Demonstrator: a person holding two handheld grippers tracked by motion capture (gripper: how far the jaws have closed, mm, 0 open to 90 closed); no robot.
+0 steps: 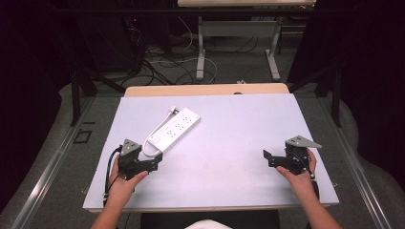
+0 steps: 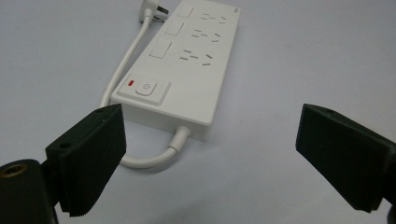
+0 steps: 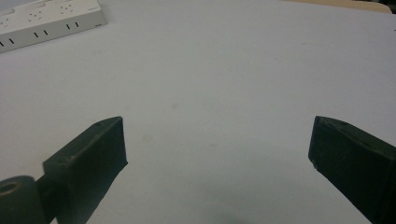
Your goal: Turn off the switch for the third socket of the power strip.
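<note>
High view, white tabletop [image 1: 239, 143], power strip [image 1: 174, 128], both grippers' fingers wide, dark cabled room

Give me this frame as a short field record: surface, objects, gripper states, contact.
surface: white board on a wooden table
object: white power strip, lying flat on the board, nearer the left gripper
cord: white cord looped beside the strip, plug at the far end
switch: power button with a red mark, on the strip's near end
left gripper: open, just short of the strip
right gripper: open, over bare board
contact: none visible
</note>
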